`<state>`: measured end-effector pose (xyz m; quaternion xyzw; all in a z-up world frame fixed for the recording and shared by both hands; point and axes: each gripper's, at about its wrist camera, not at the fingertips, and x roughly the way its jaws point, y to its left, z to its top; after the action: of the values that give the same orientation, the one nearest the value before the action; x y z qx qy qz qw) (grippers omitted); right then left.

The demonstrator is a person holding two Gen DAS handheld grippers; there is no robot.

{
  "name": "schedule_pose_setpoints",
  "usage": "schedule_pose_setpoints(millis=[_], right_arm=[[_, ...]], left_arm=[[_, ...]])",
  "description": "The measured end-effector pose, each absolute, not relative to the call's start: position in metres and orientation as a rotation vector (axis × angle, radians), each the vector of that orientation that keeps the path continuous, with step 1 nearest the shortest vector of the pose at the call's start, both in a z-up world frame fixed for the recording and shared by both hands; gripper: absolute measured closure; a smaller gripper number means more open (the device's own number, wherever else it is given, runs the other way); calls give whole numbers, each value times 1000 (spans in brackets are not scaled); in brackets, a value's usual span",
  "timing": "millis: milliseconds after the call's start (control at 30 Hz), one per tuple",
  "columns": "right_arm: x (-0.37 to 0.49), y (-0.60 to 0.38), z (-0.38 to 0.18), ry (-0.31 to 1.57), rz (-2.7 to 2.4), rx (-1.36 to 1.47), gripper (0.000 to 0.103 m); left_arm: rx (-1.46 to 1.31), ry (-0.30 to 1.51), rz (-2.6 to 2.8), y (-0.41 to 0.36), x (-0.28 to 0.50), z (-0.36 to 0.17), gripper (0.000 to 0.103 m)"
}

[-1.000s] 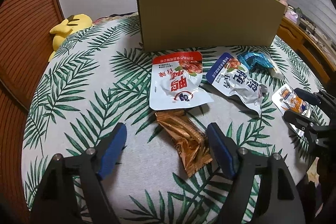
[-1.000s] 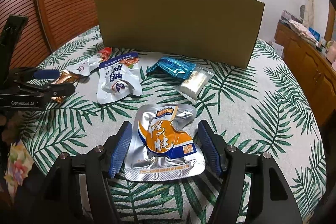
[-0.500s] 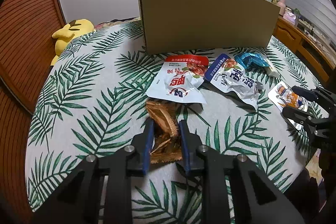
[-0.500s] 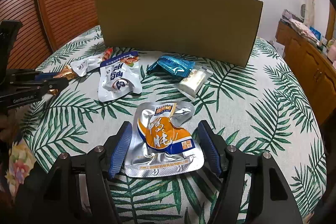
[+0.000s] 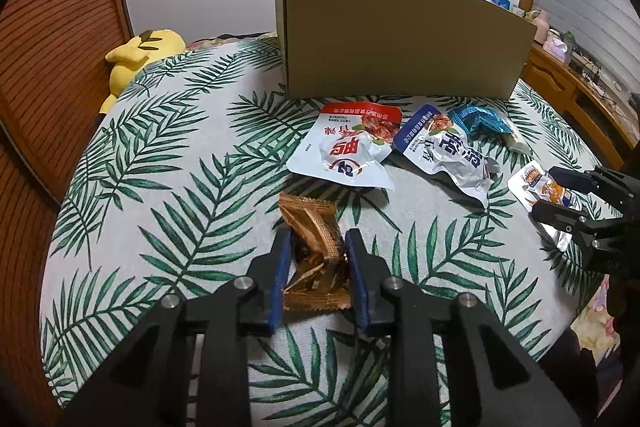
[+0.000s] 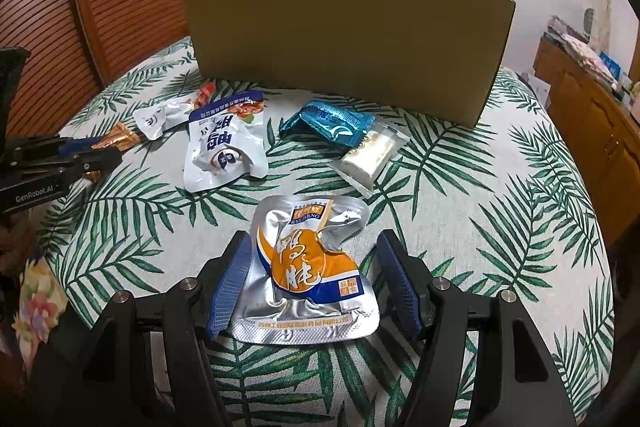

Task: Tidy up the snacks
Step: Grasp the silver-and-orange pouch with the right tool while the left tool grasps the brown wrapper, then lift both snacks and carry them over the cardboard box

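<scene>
**First packet gripped, sorting barely begun**

The left gripper (image 5: 316, 259), open a second ago, now pinches the gold packet (image 5: 314, 247), its jaws easing slightly apart. The right gripper (image 6: 316, 283) stays apart, straddling the silver-orange pouch (image 6: 308, 267) unpressed. Toward twelve o'clock, the red-topped pouch (image 5: 344, 155), blue-topped pouch (image 5: 448, 155) and teal packet (image 5: 478, 119) lie loose before the cardboard box (image 5: 400, 35).

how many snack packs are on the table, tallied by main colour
white pouches: 2, red-topped and blue-topped
silver-orange pouch: 1
gold wrapper: 1
teal wrapper: 1
clear pack: 1
total: 6
</scene>
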<state>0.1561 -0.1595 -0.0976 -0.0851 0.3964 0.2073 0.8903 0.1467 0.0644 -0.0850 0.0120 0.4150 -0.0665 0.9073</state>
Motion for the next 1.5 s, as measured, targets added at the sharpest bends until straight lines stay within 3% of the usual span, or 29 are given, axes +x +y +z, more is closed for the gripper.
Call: schedule_pose_setpoints(millis=[200,467,967,1500], right_arm=[[158,-161,-96,830,447,-177,39],[163,-171,-93,842,440,-124,63],[146,-162,-84,805,429,-99,65],[157,-193,-14,665,444,-71,65]], left_arm=[[-32,827,-181,68,140,-84,81],[-59,785,-195,71,131,-70,81],[-72,695,-250,73,109,-39,81],[-51,562,-314,33,129,19,81]])
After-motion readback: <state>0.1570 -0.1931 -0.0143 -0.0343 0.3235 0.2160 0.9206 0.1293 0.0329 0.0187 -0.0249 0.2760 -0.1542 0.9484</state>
